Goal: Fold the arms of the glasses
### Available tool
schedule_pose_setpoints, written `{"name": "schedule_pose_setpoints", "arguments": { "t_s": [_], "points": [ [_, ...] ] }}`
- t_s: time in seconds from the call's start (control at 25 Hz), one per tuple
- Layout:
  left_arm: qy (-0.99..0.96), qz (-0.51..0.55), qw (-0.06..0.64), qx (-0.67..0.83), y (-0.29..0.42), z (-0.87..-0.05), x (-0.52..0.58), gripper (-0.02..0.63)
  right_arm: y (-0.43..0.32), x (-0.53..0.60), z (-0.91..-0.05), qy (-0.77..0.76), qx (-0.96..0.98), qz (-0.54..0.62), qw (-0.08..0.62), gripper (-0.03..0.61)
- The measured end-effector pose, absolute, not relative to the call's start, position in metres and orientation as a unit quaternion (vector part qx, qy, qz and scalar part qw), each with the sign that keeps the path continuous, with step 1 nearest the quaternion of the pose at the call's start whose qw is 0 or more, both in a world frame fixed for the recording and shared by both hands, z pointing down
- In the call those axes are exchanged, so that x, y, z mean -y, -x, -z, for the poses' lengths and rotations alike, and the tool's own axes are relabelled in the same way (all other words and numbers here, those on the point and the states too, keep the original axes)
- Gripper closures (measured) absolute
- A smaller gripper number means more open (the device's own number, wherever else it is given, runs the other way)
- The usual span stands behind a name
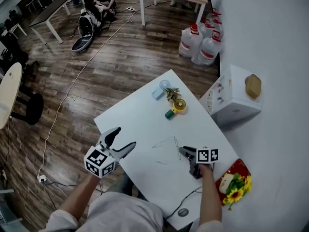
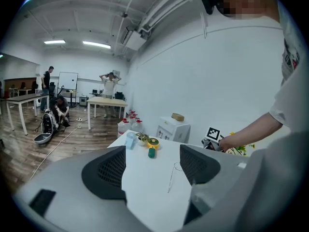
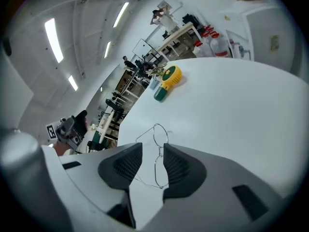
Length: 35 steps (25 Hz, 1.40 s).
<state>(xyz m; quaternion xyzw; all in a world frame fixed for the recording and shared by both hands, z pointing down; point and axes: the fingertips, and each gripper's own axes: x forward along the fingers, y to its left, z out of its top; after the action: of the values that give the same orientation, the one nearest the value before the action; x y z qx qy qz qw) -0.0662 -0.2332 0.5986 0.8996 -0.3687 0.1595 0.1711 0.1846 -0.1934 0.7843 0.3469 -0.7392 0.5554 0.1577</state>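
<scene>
Glasses, thin wire frame: flat on the white table, on its near half, both arms unfolded and stretched toward the left edge.

Right gripper: bare forearm comes in over the near edge, hand wrapped round the handle, nose tilted down onto the tabletop. Jaws partly drawn in, astride one lens of the glasses; a gap shows at the left pad, so not clenched on it.

Left gripper: forearm angled up from the near left, held just off the table's left edge and aimed at the frame. Jaws spread wide, nothing between them.

Far corner: yellow and green gadget, blue cup.
</scene>
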Motion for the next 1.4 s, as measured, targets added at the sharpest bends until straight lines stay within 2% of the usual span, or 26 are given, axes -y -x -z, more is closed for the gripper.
{"name": "schedule_pose_setpoints", "arguments": {
  "t_s": [0.16,0.44,0.68,0.84,1.0,1.12,1.4],
  "points": [
    [-0.897,-0.167,0.181,0.368,0.071,-0.608,0.23,0.267,-0.177,0.195,-0.801,-0.321,0.718,-0.604,0.131,0.439],
    [-0.89,-0.176,0.193,0.373,0.079,-0.616,0.231,0.267,-0.172,0.202,-0.815,-0.312,0.701,-0.629,0.128,0.446],
    [-0.891,-0.183,0.204,0.361,0.077,-0.62,0.23,0.268,-0.168,0.199,-0.821,-0.313,0.704,-0.618,0.159,0.464],
    [-0.893,-0.187,0.205,0.354,0.074,-0.619,0.228,0.268,-0.17,0.199,-0.818,-0.328,0.7,-0.614,0.159,0.512],
    [-0.893,-0.188,0.208,0.352,0.074,-0.621,0.229,0.268,-0.173,0.202,-0.816,-0.345,0.703,-0.6,0.162,0.531],
    [-0.893,-0.187,0.209,0.351,0.074,-0.621,0.229,0.268,-0.176,0.203,-0.812,-0.36,0.697,-0.6,0.154,0.552],
    [-0.902,-0.19,0.207,0.328,0.068,-0.627,0.239,0.268,-0.185,0.212,-0.791,-0.416,0.681,-0.592,0.114,0.552]
  ]
}}
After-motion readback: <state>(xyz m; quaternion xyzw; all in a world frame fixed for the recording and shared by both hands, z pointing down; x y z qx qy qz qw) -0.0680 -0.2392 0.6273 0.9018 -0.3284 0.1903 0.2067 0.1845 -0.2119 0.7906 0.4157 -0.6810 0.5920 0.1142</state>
